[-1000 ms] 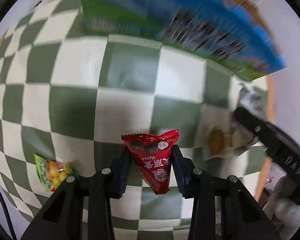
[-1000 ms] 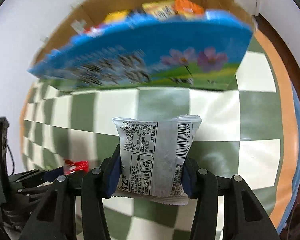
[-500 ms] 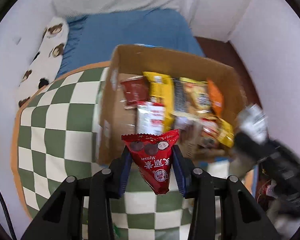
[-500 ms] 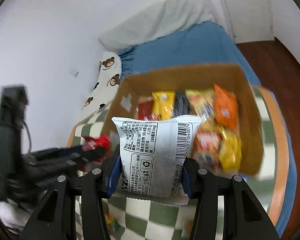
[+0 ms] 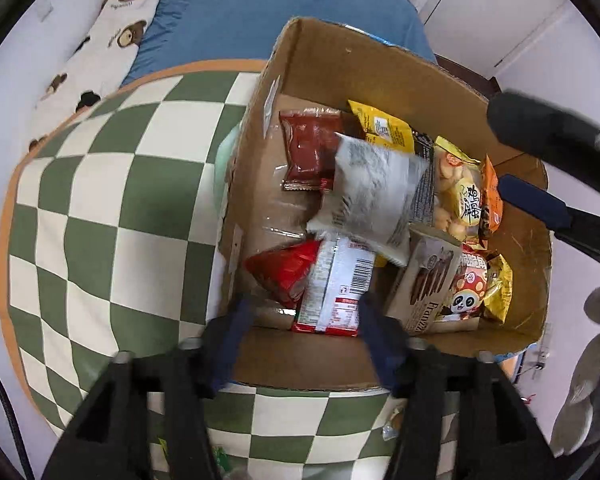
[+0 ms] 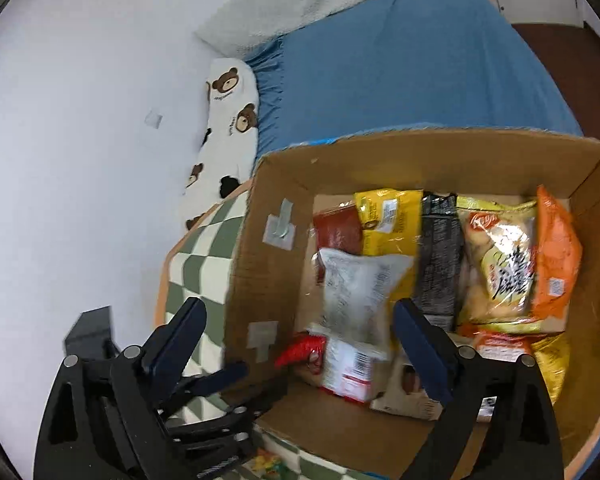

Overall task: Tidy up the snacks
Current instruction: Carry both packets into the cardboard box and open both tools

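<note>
Both grippers, left (image 5: 304, 322) and right (image 6: 300, 336), hang spread and empty above the brown cardboard box (image 5: 380, 80); the blurred grey-white foil packet (image 5: 370, 196) may slide off the heap.

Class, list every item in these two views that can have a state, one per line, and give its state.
Left gripper: open, holding nothing.
Right gripper: open, holding nothing.
Cardboard box: open on top, holding many snacks.
Grey packet: blurred, lying across other snacks in the box.
Red triangular packet: lying in the box, sealed.
Cookie box: closed, standing tilted in the box.
</note>
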{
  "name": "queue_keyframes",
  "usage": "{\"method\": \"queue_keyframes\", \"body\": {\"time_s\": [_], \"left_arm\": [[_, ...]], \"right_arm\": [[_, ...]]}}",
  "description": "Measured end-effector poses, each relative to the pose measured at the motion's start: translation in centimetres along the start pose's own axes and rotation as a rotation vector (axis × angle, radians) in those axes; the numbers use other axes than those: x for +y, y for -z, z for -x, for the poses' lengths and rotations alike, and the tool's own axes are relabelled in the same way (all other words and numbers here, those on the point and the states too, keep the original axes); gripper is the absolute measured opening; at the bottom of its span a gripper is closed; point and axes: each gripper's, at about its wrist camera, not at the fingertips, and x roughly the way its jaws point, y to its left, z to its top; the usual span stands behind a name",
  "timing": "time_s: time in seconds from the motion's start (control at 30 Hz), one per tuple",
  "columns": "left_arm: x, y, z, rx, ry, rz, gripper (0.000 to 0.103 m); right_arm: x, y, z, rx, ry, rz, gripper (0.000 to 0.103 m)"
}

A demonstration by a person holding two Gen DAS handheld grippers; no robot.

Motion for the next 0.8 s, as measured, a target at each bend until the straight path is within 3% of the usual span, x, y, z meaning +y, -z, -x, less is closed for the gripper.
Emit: {"method": "queue_keyframes", "body": {"time_s": [0.13,0.37,0.57,0.8], "left_arm": [[-0.7,0.2,0.6,-0.043,-0.034,-0.019,0.070],[-1.5,0.5,0.9,-0.097,-0.074,-0.033,0.070],[-2.8,1.9,2.8,-0.174,-0.096,-0.062,0.070],[-4.9,5.4,7.3,-0.330,-0.127,-0.118,0.070]], "right_arm": [[-0.4,1.4,1.1,-0.045,0.178,0.077,0.096],[-3.0,4.9,2.9,-0.109,0.380,0.096,0.096],[-3.5,8.2,4.8,-0.166,0.486,0.123,0.098],[-1.5,11.9,9.1,-0.278,0.548,0.156,0.099]]}}
